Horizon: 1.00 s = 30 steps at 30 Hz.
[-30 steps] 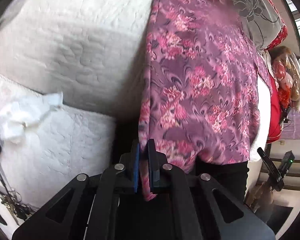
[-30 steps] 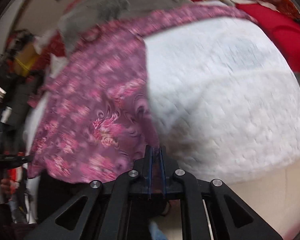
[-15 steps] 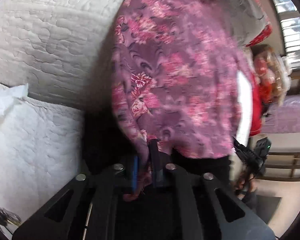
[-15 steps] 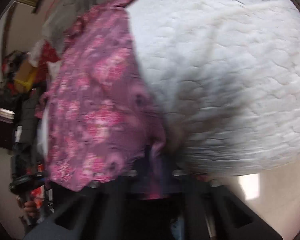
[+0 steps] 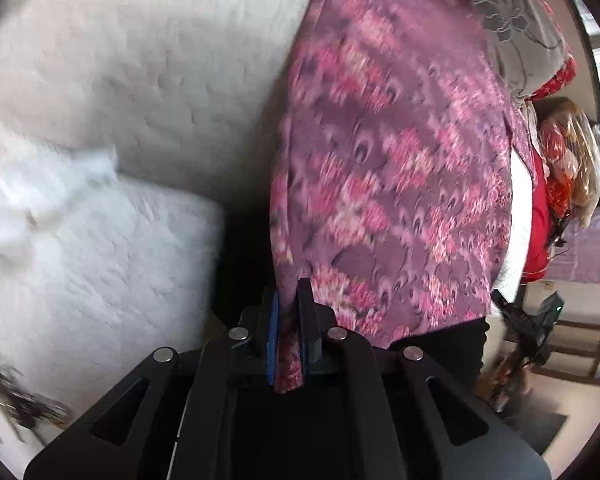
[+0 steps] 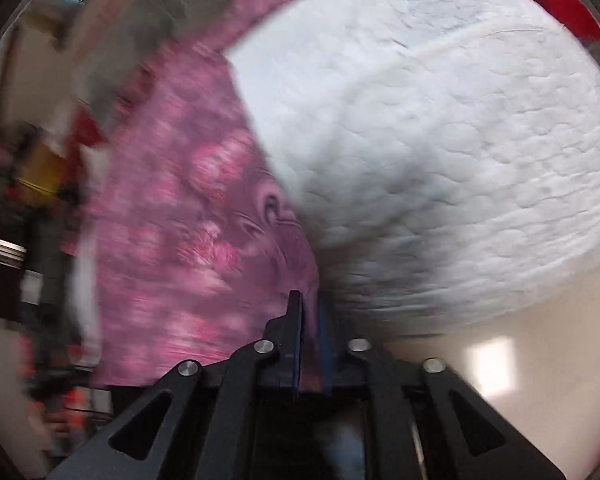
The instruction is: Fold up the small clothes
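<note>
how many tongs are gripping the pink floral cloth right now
2: the left tongs pinch the pink floral cloth at its near left edge, the right tongs its near right edge.

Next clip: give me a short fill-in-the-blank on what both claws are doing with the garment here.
1. The left claw is shut on the ____ floral garment.
2. The right claw grips the ____ garment.
3. The garment lies over a quilted ____ bedcover.
4. Beyond it in the left view sits a ____ pillow with a flower print.

Missing words: purple; same; white; grey
</note>
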### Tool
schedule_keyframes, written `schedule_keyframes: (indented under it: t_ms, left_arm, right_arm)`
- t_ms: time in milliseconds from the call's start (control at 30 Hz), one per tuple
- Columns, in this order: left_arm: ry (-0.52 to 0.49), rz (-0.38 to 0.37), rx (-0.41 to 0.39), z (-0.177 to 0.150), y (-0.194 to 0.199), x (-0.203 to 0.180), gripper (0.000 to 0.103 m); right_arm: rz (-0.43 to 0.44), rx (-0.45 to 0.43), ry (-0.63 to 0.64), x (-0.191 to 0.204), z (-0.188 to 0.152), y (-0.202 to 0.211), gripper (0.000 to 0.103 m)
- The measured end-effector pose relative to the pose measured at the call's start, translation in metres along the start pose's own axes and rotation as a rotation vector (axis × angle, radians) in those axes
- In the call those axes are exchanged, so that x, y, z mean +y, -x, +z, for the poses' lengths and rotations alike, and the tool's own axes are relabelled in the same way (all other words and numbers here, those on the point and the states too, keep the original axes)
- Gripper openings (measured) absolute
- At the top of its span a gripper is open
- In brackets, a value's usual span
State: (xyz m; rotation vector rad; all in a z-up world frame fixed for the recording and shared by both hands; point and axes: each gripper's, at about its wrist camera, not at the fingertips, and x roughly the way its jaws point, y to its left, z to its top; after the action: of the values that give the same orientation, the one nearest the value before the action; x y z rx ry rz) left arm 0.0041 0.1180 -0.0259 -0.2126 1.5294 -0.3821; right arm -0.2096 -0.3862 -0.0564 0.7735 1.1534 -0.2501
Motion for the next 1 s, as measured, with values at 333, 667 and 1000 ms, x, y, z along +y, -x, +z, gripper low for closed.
schedule_keyframes:
  t_ms: [333,667,1000]
  left_arm:
    - [-0.199,0.068,-0.209,0.097,-0.011,-0.095,0.051]
    - [-0.237,0.197,-0.231,0.139,-0.082,-0.142,0.063]
    - [-0.329,0.245,-0.235,0.137,-0.091,-0.156,0.077]
  right_arm:
    - [0.124,-0.265,0.206,0.092,0.082,0.007,0.034]
    - [0.152,-0.346,-0.077,0.016,0.182,0.005,0.041]
    - [0.121,-0.553,-0.668,-0.178,0.306,0.022,0.054]
